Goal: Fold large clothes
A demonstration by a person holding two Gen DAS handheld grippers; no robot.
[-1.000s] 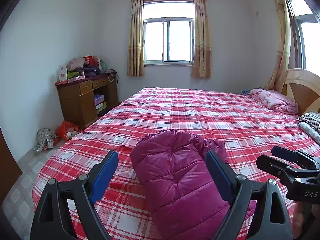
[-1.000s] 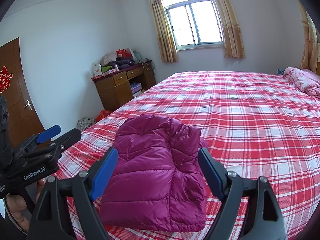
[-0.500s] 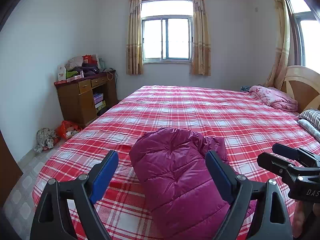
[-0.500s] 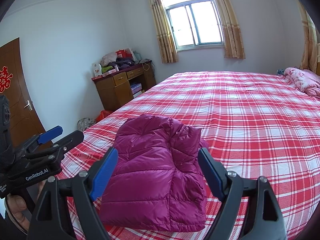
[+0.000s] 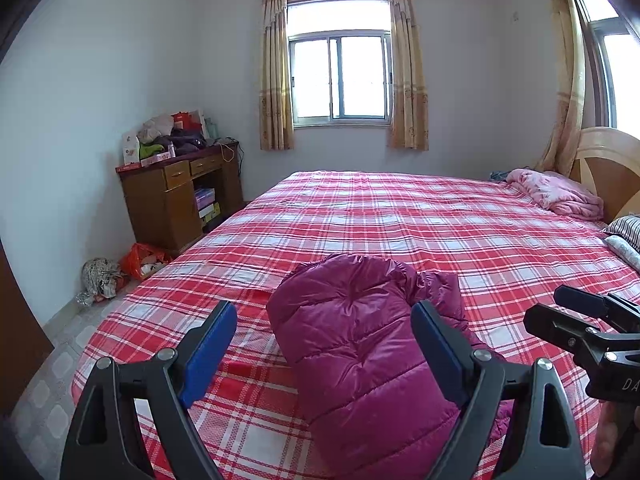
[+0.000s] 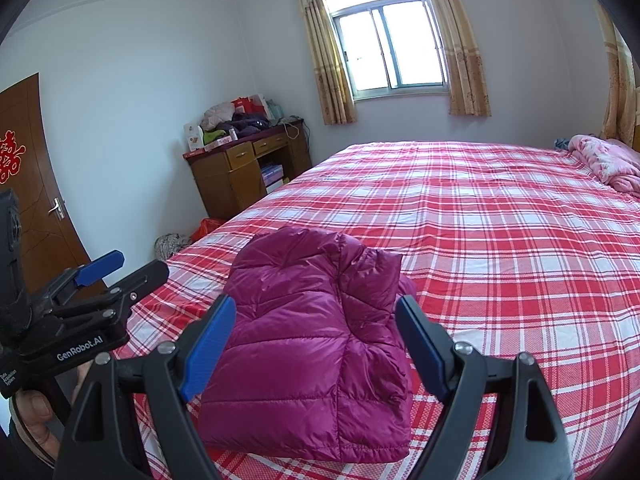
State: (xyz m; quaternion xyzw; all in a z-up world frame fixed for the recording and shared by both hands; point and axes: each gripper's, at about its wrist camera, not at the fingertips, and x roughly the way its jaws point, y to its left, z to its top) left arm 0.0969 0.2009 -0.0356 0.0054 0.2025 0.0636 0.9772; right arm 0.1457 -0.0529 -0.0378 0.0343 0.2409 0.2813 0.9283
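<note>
A magenta puffer jacket (image 5: 360, 344) lies folded into a compact bundle near the front edge of the bed; it also shows in the right wrist view (image 6: 312, 344). My left gripper (image 5: 324, 352) is open and empty, held above and just in front of the jacket. My right gripper (image 6: 316, 344) is open and empty, also hovering before the jacket. Each gripper shows at the edge of the other's view: the right one (image 5: 580, 320), the left one (image 6: 112, 276).
The bed (image 5: 400, 216) has a red and white plaid sheet. A pink blanket (image 5: 556, 194) and pillows (image 5: 624, 232) lie by the headboard. A cluttered wooden desk (image 5: 176, 196) stands at the left wall, bags (image 5: 120, 268) on the floor. A door (image 6: 28, 184) is at left.
Both grippers stay open over the jacket. The left wrist view has tilted slightly, so the jacket sits a little lower in frame. The jacket has not moved.
</note>
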